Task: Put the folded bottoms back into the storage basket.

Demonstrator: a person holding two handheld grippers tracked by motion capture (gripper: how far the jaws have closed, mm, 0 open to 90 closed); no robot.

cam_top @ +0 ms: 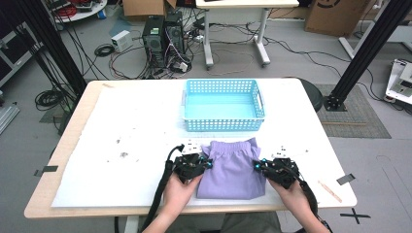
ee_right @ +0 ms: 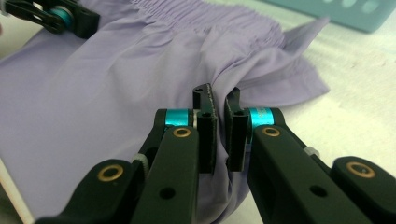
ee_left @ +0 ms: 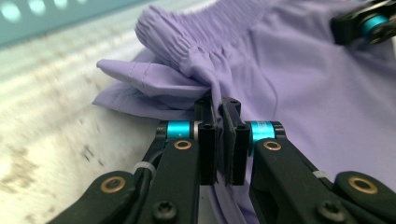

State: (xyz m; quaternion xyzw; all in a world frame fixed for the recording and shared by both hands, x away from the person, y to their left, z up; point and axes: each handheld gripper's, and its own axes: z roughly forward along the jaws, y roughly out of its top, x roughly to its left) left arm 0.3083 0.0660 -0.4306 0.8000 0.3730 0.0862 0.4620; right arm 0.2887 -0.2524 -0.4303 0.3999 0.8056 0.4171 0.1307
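Observation:
Folded lilac shorts [cam_top: 232, 170] with an elastic waistband lie on the white sheet near the table's front edge, just in front of a light blue perforated basket [cam_top: 223, 104]. My left gripper [cam_top: 206, 164] is at the shorts' left edge. In the left gripper view it [ee_left: 219, 103] is shut on a gathered fold of the shorts [ee_left: 299, 79] below the waistband. My right gripper [cam_top: 256, 165] is at the right edge. In the right gripper view its jaws [ee_right: 218, 95] pinch a fold of the shorts [ee_right: 93, 98], nearly together. Each gripper view shows the other gripper [ee_left: 369, 23] [ee_right: 60, 18] farther off.
The basket [ee_left: 46, 18] [ee_right: 355, 14] has nothing in it. The white sheet [cam_top: 136, 126] carries dark specks at left. A thin wooden stick [cam_top: 329, 191] lies by the table's front right corner. Computers and cables stand on the floor behind the table.

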